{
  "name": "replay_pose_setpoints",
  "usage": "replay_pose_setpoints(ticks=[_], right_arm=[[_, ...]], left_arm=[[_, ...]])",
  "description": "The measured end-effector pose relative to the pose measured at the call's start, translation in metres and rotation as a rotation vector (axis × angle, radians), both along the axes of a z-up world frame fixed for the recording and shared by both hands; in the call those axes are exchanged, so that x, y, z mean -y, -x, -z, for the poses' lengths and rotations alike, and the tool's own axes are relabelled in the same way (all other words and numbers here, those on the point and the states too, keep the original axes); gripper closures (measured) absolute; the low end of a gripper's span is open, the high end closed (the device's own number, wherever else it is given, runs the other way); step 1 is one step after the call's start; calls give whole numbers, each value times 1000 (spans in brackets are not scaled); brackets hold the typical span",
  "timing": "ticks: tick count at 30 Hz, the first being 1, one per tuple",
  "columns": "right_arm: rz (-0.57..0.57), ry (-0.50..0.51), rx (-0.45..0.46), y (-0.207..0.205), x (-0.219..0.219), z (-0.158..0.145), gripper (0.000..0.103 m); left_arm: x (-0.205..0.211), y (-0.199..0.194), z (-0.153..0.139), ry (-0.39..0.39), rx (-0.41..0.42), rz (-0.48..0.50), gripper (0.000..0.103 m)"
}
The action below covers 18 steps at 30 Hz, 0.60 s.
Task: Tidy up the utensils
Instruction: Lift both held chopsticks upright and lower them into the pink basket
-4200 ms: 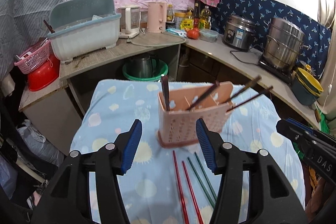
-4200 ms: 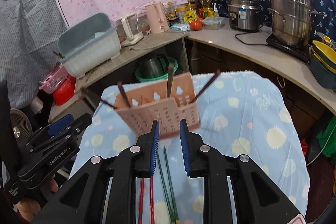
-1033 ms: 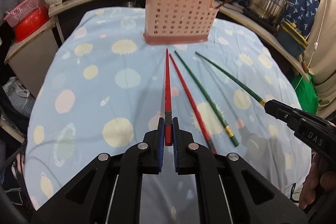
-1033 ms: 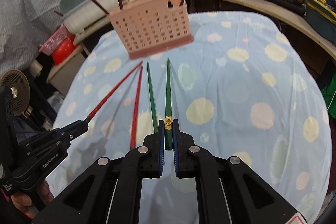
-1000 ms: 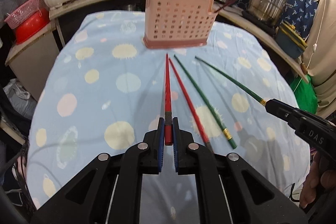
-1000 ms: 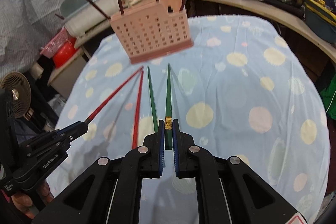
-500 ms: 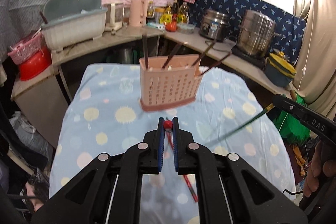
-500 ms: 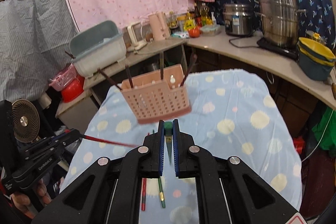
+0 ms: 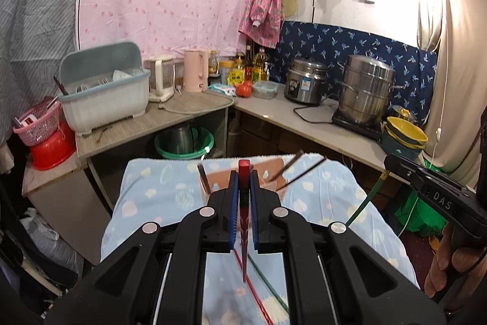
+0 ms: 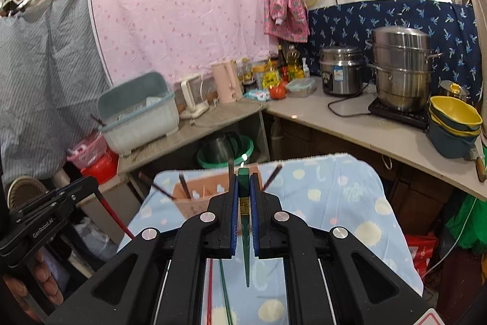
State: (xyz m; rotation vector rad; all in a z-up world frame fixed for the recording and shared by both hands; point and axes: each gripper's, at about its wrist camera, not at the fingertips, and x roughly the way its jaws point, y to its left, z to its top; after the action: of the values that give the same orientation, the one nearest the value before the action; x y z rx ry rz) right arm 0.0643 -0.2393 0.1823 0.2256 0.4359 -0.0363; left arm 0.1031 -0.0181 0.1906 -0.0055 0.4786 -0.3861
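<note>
Above the table (image 9: 158, 188) with its blue spotted cloth, both grippers were seen held clear of the surface and angled slightly downward toward the pink utensil basket (image 10: 194, 200), which stood at the far end of the cloth with several dark chopsticks leaning in it. From the left wrist view the right gripper (image 9: 392, 165) was observed at the right edge, gripped by a hand (image 9: 450, 267), with a green chopstick (image 9: 365, 203) slanting down from its tip; that outside aspect was not available in the right wrist view. Conversely, the right wrist view alone showed the left gripper (image 10: 91, 183) from the side, a red chopstick (image 10: 114, 217) hanging obliquely from it. The left gripper (image 9: 243, 172) was found closed narrowly upon the red chopstick (image 9: 244, 221), thick end up between the blue pads. The right gripper (image 10: 243, 174) was likewise clamped on the green chopstick (image 10: 246, 249). One red and one green chopstick were noted lying on the cloth below.
</note>
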Motion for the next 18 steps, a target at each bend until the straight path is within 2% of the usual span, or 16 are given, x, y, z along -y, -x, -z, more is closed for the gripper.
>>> replay_pose_setpoints(ticks=[8,13,18], right_arm=[[75,-55,184,-23,12,-35,96],[108,-54,228,-45,15,-51,96],[146,-66,250,-70,22,-54,96]], left_arm=[[4,-29,-43,40,92,-26,96],[6,-47,-70,51,146,-39,96],[7,-70,-81,45,181,-60,96]])
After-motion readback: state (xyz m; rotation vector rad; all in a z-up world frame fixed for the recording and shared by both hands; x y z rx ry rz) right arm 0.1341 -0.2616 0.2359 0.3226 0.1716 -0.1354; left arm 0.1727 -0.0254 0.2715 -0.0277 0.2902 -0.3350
